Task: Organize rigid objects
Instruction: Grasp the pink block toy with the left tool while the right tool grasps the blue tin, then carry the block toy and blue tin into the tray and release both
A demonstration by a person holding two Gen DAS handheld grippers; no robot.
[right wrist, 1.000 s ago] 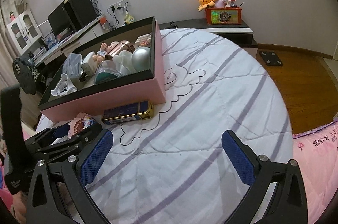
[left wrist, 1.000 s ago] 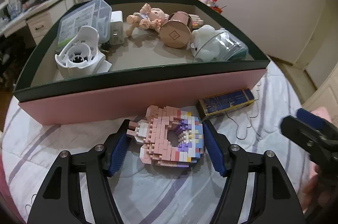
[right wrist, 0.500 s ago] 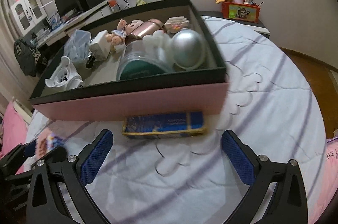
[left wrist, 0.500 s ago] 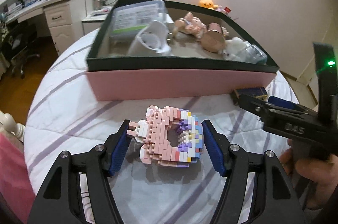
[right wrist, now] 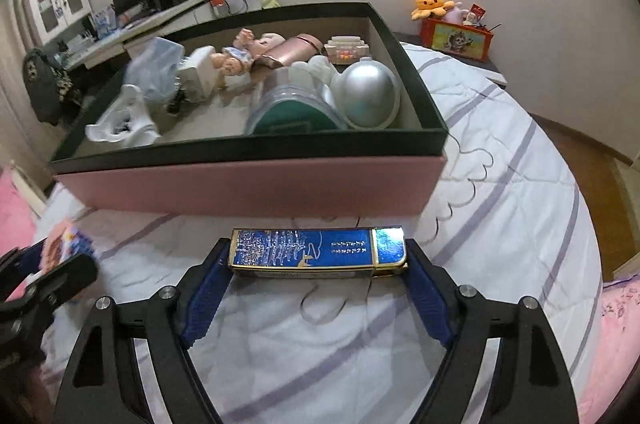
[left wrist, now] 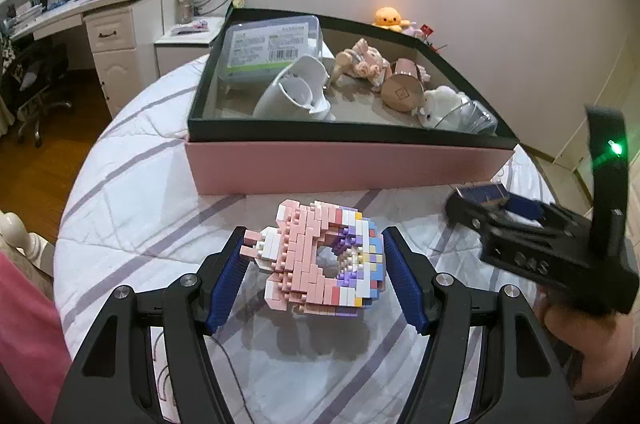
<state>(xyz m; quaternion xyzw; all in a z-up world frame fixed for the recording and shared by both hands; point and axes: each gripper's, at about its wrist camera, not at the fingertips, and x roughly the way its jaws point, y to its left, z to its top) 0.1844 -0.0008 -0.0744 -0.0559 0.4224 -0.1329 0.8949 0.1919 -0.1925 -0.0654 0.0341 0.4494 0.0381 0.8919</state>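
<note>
Left gripper: jaws are closing on the brick-built donut, held clear of the quilt.
Right gripper: pads are bracketing the blue tin endwise; whether they are pressing it cannot be told.
Technique: probably seating the pads squarely on the tin's short ends before lifting over the rim.
Pink box: holding a doll, a silver dome, a white holder and a clear case.

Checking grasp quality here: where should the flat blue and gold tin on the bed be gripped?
Grip the flat blue and gold tin across its two short ends, coming in low from the near side. It lies flat, lengthwise between the right gripper fingers, which already bracket those ends.
</note>
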